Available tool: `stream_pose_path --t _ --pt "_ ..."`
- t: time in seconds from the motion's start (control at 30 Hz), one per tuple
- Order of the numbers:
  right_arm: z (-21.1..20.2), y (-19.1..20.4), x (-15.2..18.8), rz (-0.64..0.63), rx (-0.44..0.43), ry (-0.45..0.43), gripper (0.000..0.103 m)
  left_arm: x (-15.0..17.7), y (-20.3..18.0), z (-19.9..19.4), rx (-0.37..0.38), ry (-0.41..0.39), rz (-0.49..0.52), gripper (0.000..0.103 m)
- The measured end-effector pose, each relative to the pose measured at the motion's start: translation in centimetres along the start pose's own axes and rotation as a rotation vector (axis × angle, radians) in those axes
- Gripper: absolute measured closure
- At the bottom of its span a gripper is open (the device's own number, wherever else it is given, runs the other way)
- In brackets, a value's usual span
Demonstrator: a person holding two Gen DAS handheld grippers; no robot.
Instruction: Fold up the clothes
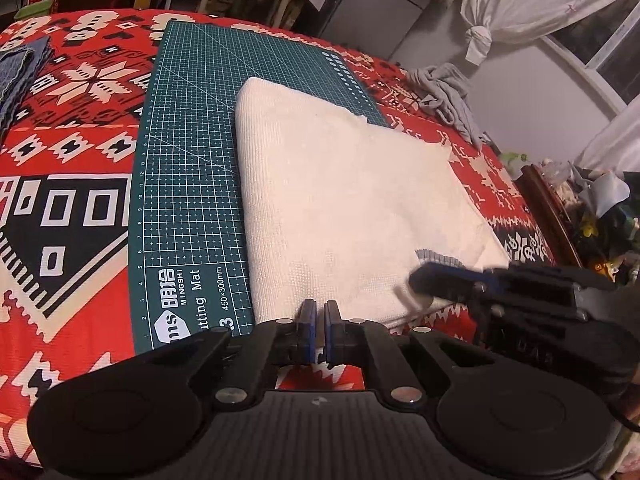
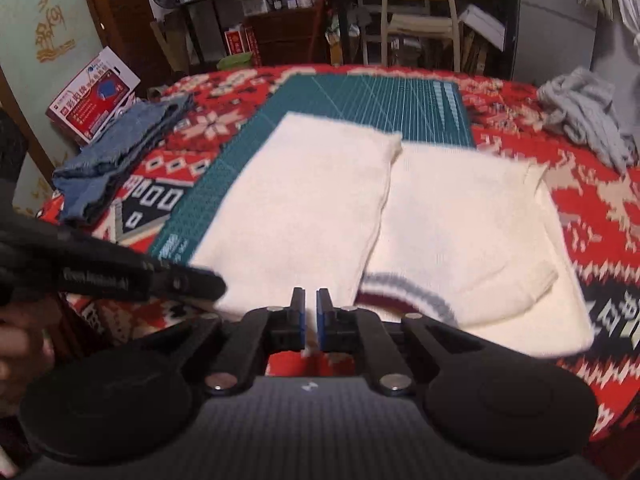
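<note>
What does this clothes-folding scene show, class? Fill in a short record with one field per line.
surface: red patterned cloth
mat: green cutting mat under part of the garment
garment: cream knit, partly folded, striped band showing
other clothes: grey pile to the right, blue folded stack to the left
left gripper: jaws shut, nothing held
right gripper: jaws shut, nothing held

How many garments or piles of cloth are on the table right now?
3. The cream sweater lies partly folded across the green cutting mat; folded blue cloth sits at the left edge; a crumpled grey garment lies far right. The blue stack may hold several pieces.
</note>
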State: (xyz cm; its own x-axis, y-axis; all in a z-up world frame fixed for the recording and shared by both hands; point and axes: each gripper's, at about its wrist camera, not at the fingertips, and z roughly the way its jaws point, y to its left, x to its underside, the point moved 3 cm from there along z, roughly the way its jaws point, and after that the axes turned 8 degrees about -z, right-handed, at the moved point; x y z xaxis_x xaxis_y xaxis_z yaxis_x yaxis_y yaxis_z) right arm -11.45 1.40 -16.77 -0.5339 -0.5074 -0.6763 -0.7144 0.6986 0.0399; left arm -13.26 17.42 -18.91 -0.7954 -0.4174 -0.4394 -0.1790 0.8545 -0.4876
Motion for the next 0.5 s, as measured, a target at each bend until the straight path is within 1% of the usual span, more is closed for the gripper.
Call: stream_pose_path --t 0.1,0.2,0.27,0.5 --pt "0.9 -0.3 -0.9 0.001 0.030 -0.009 0.097 -0.1 0.2 0.0 0.008 0.003 -0.012 0.097" --pt "2.3 -0.7 -1.1 0.031 0.034 0.007 0.097 -0.1 0.1 0.0 0.006 0.002 -0.009 0.097" --pt "2.5 -0.7 -0.6 0.030 0.039 0.007 0.100 0.0 0.1 0.0 0.006 0.003 -0.008 0.097" --pt "1.4 -0.4 1.4 0.010 0.033 0.015 0.100 -0.2 0.4 0.1 0.021 0.008 -0.021 0.097"
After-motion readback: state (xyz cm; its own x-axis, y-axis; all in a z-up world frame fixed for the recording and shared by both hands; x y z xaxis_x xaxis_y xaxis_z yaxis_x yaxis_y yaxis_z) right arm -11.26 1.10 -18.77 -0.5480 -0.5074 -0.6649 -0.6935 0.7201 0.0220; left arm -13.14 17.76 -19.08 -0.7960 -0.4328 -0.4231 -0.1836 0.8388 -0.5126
